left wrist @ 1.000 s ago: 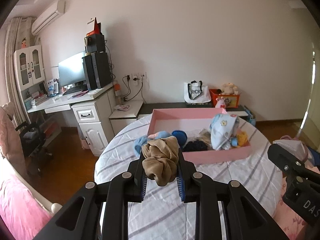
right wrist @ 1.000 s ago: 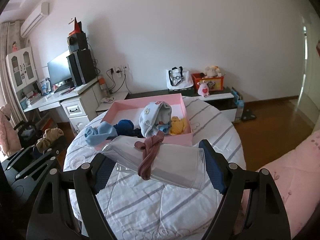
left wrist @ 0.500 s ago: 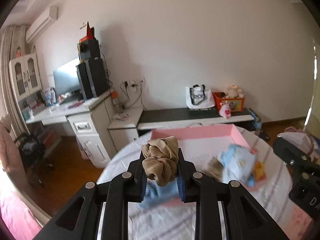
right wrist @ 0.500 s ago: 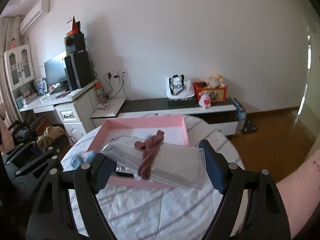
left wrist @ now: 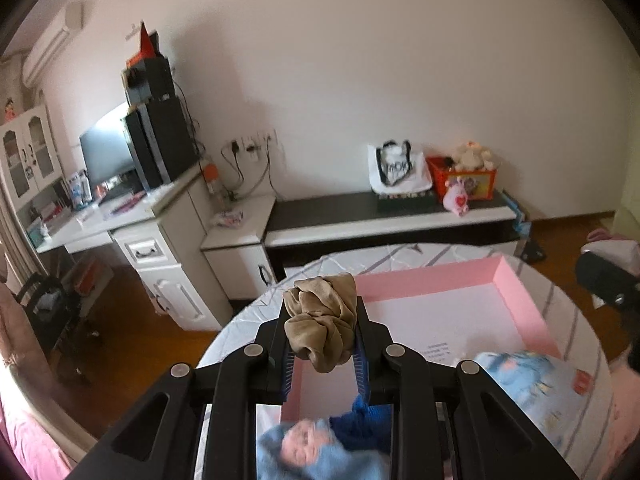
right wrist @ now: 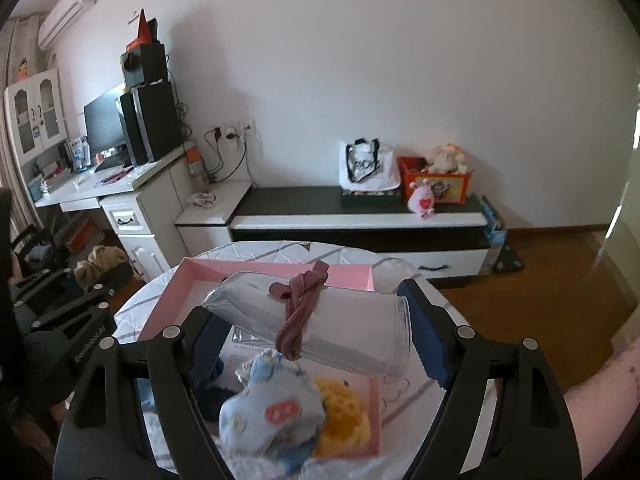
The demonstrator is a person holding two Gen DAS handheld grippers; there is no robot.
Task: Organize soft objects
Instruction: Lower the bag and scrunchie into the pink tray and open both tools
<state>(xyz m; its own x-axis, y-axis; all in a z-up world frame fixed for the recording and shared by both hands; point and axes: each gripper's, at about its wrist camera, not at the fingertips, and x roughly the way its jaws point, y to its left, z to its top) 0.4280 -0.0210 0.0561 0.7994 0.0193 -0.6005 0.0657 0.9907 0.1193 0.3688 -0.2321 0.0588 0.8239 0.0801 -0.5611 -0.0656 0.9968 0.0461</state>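
Note:
My left gripper [left wrist: 322, 356] is shut on a tan scrunchie [left wrist: 320, 320], held above the near left corner of the pink tray [left wrist: 516, 300]. My right gripper [right wrist: 316, 340] is shut on a clear plastic container [right wrist: 352, 332] with a mauve hair band [right wrist: 298, 312] wrapped around it, held over the pink tray [right wrist: 276, 272]. In the tray lie a light blue patterned cloth [right wrist: 272, 412], a yellow knitted piece [right wrist: 340, 412] and dark blue items [left wrist: 360, 420]. The left gripper [right wrist: 68, 308] with its tan scrunchie [right wrist: 100, 262] shows at the left of the right wrist view.
The tray rests on a round table with a striped white cloth [right wrist: 256, 252]. Behind it stand a low black-and-white cabinet [right wrist: 360, 216] with a bag and toy box, and a white desk [left wrist: 152, 232] with a computer. A person's forearm [right wrist: 600, 400] is at the lower right.
Both grippers have moved forward over the table with their loads. The tray and its soft items have slid down toward the bottom of both views.

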